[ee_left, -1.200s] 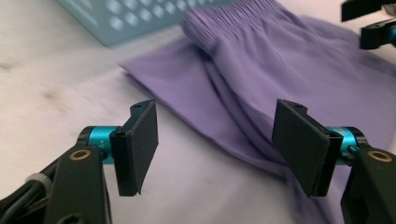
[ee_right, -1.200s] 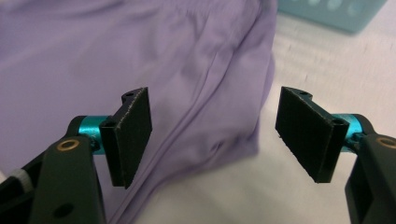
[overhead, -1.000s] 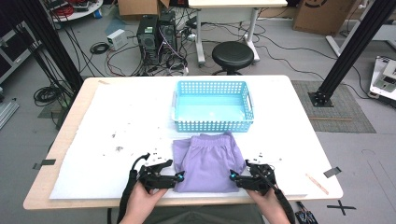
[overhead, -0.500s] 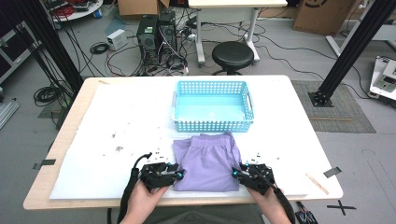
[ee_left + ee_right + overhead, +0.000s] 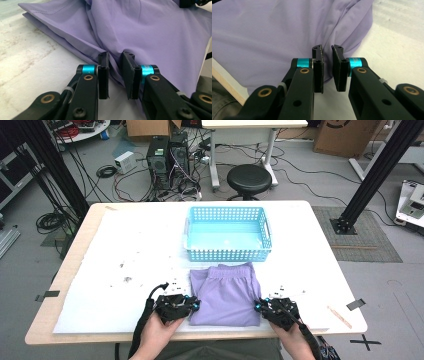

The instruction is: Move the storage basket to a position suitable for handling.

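A folded pair of purple shorts (image 5: 226, 292) lies on the white table cover near the front edge, waistband toward the basket. My left gripper (image 5: 192, 306) is at the shorts' near left corner and my right gripper (image 5: 257, 307) at the near right corner. In the left gripper view the jaws (image 5: 115, 56) have just been closing, and a fold of the purple cloth (image 5: 150, 32) is pinched between their tips. In the right gripper view the jaws (image 5: 327, 50) have likewise been closing, and the cloth (image 5: 274, 32) puckers toward the tips that grip it.
A light blue plastic basket (image 5: 227, 252) stands just behind the shorts at mid-table. Small dark specks dot the white cover (image 5: 125, 270) at the left. A thin wooden stick (image 5: 339, 316) lies near the front right corner. A stool (image 5: 249, 177) and cables are on the floor beyond.
Both grippers' jaws have narrowed onto the near corners of the shorts. The hands have stayed in place.
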`<action>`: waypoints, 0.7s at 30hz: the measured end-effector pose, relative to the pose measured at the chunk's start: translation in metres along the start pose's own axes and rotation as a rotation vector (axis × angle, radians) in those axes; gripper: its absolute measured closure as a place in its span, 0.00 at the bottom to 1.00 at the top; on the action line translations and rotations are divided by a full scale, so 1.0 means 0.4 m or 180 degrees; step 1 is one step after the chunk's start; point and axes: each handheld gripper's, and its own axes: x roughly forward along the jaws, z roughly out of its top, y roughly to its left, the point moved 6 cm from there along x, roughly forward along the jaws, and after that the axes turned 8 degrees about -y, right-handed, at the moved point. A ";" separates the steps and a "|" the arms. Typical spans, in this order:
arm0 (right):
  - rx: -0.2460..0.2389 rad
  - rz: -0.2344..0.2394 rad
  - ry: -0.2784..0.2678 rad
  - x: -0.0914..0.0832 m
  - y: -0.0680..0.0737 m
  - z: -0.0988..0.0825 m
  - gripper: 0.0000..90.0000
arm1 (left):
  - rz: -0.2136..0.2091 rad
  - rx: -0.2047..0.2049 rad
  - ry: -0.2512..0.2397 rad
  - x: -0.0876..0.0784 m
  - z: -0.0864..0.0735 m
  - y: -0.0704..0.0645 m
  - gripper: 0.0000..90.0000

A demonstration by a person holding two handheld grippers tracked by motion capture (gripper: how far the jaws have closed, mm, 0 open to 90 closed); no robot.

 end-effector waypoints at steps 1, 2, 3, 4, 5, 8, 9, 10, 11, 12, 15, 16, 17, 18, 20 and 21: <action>0.0005 -0.0002 -0.0006 -0.002 -0.003 -0.001 0.89 | 0.0000 0.0000 0.0000 0.000 0.000 0.000 0.83; 0.0005 -0.0002 -0.0006 -0.002 -0.003 -0.001 0.89 | -0.0020 -0.0012 -0.0001 0.000 0.000 0.000 0.83; -0.0014 -0.0027 -0.0014 -0.002 -0.007 0.000 0.81 | -0.0041 -0.0011 -0.0003 -0.001 0.001 -0.001 0.75; -0.0014 -0.0027 -0.0014 -0.002 -0.007 0.000 0.81 | -0.0034 0.0017 -0.0005 -0.002 0.002 0.000 0.75; -0.0042 -0.0026 -0.0027 -0.003 -0.008 0.002 0.78 | -0.0013 0.0047 -0.0010 -0.005 0.005 0.003 0.68; -0.0100 -0.0082 -0.0140 -0.011 -0.014 0.016 0.58 | 0.0002 0.0125 -0.0128 -0.023 0.024 0.019 0.55; -0.0174 -0.0040 -0.0324 -0.022 -0.021 0.035 0.54 | 0.0044 0.0166 -0.0203 -0.030 0.033 0.028 0.46; -0.0196 -0.0061 -0.0414 -0.027 -0.026 0.044 0.53 | 0.0063 0.0230 -0.0349 -0.048 0.053 0.046 0.43; -0.0218 -0.0036 -0.0509 -0.034 -0.032 0.054 0.50 | 0.0054 0.0275 -0.0419 -0.059 0.062 0.056 0.41; -0.0218 -0.0036 -0.0509 -0.034 -0.032 0.054 0.50 | 0.0054 0.0275 -0.0419 -0.059 0.062 0.056 0.40; -0.0206 -0.0058 -0.0779 -0.053 -0.059 0.079 0.49 | 0.0115 0.0445 -0.0629 -0.089 0.083 0.083 0.36; -0.0206 -0.0097 -0.0899 -0.063 -0.080 0.088 0.48 | 0.0110 0.0478 -0.0677 -0.098 0.087 0.090 0.36; -0.0206 -0.0097 -0.0899 -0.063 -0.080 0.088 0.48 | 0.0122 0.0541 -0.0724 -0.105 0.089 0.098 0.36; -0.0117 -0.0120 -0.0983 -0.069 -0.103 0.091 0.46 | 0.0185 0.0629 -0.0809 -0.116 0.091 0.111 0.36; -0.0074 -0.0094 -0.1152 -0.076 -0.120 0.093 0.42 | 0.0293 0.0783 -0.0866 -0.126 0.091 0.126 0.36; -0.0083 -0.0070 -0.1206 -0.079 -0.126 0.093 0.42 | 0.0293 0.0783 -0.0866 -0.126 0.091 0.126 0.36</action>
